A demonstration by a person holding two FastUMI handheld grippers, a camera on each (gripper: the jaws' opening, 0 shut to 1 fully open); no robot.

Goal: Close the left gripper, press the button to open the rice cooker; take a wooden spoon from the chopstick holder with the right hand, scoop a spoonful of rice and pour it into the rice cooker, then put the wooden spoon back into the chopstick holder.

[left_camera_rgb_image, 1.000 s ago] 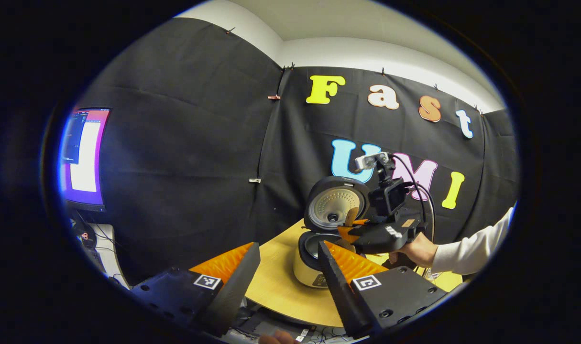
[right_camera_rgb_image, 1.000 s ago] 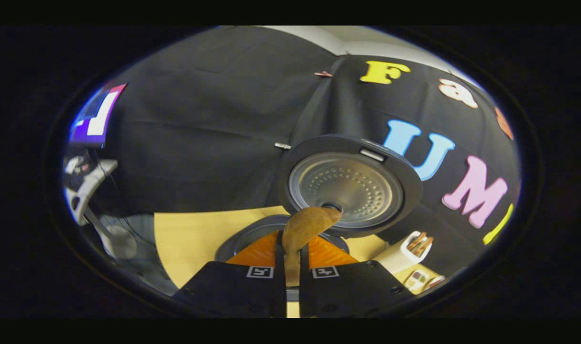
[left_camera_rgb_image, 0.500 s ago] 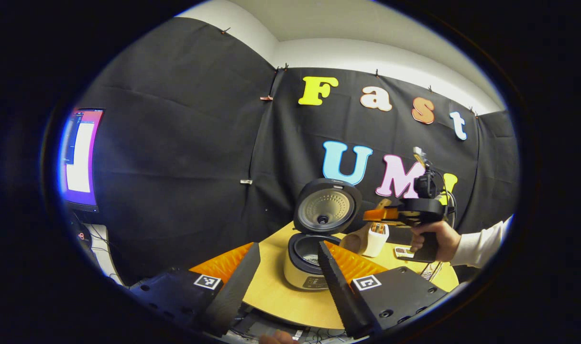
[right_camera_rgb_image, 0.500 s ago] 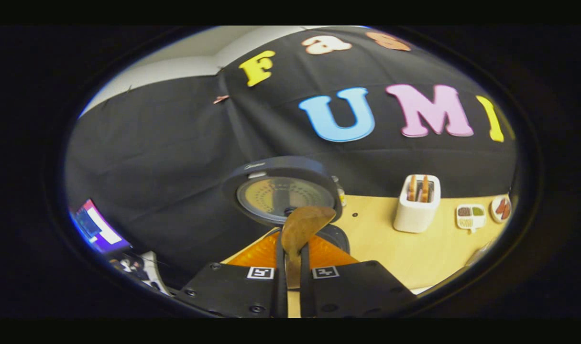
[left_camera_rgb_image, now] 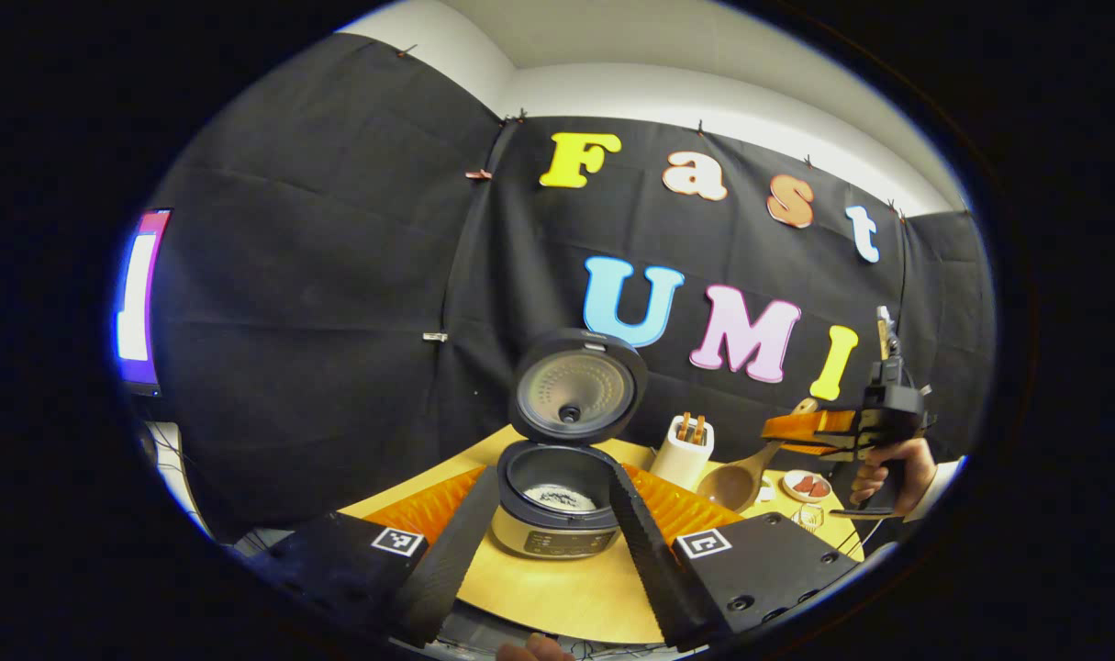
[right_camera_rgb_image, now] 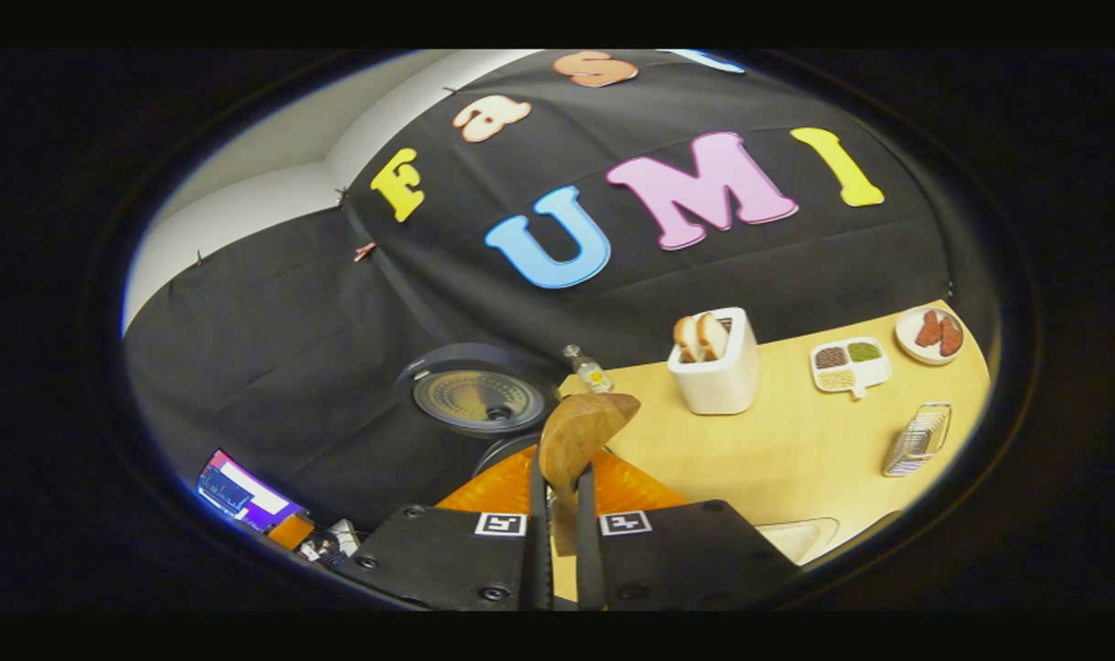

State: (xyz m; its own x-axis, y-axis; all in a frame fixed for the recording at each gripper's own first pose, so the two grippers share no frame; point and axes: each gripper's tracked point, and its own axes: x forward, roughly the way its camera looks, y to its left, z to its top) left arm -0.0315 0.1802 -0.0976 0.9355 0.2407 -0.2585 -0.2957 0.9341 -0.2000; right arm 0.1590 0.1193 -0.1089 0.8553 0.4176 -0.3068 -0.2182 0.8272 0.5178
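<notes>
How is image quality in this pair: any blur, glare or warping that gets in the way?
Left gripper view: sharp; the fisheye bends the table edge; the monitor at the far left is blown out. The rice cooker and its rice read clearly. Right gripper view: horizon tilted, the wooden spoon in the right claw slightly soft, the toaster sharp.

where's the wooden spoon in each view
Left gripper view: wooden spoon at lower right, held by the right gripper, bowl hanging just right of the white chopstick holder.
Right gripper view: bottom centre, spoon clamped between the right gripper's fingers.
Shared landmark: the chopstick holder.
</notes>
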